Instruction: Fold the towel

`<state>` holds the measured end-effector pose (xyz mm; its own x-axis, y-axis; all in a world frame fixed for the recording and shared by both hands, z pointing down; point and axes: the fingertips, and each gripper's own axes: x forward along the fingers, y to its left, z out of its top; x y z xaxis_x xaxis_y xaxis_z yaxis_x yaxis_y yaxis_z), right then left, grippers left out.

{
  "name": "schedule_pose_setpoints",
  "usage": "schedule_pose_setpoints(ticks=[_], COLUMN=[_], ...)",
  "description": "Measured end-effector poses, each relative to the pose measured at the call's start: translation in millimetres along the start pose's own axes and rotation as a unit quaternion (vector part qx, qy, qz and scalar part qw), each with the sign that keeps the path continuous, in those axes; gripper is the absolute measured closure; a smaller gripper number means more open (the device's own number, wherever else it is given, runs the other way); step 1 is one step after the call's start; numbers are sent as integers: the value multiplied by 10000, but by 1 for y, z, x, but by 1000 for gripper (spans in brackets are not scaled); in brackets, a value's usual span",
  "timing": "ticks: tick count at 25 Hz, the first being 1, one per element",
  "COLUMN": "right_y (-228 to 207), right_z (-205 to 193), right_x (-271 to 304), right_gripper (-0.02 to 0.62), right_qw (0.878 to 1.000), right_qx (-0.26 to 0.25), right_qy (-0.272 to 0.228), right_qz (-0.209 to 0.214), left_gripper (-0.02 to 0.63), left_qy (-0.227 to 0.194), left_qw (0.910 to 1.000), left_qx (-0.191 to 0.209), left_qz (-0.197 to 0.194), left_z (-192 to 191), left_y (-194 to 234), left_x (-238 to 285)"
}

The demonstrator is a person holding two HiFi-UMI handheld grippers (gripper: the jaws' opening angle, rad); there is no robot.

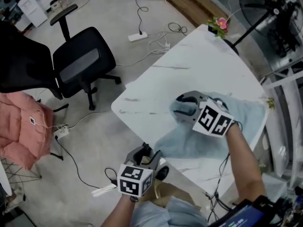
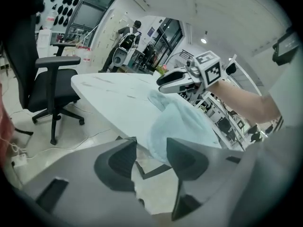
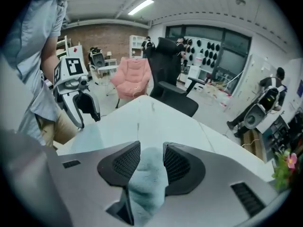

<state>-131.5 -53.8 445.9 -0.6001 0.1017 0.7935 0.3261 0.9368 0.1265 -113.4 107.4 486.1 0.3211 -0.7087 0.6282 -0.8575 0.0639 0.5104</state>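
Observation:
A light blue towel [image 1: 246, 119] lies partly doubled over on the right half of the white marble table [image 1: 189, 65]. My right gripper [image 1: 183, 105] hovers over the towel's left part, shut on a bunched fold of it; in the right gripper view the fluffy cloth [image 3: 149, 178] fills the gap between the pads of that gripper [image 3: 151, 150]. My left gripper [image 1: 151, 153] hangs off the table's near edge, over the floor, apart from the towel. Its jaws [image 2: 151, 143] stand open with nothing between them, and the towel's near edge [image 2: 180, 122] lies just beyond.
A black office chair [image 1: 80, 63] stands left of the table, with a pink garment [image 1: 23, 126] on a rack beside it. Cables and a power strip [image 1: 138, 37] lie on the floor. A small flower pot [image 1: 218, 25] sits at the table's far corner. A person [image 2: 128, 37] stands far back.

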Motion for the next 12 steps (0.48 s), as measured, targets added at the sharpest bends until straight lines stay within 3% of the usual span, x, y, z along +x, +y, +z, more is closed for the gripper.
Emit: schedule_pose_setpoints(ticks=[6, 12], right_y=[-13, -5], right_z=[-13, -23], right_x=[34, 48], right_gripper=[387, 397], right_qw=[9968, 9915], right_qx=[82, 231], right_qy=[384, 628], right_qz=[690, 1116], left_gripper=[405, 443], left_qy=[84, 58], left_qw=[9999, 9998], left_qx=[0, 120], left_qz=[-66, -131], left_z=[-1, 4], left_y=[-1, -4], left_x=[-1, -4])
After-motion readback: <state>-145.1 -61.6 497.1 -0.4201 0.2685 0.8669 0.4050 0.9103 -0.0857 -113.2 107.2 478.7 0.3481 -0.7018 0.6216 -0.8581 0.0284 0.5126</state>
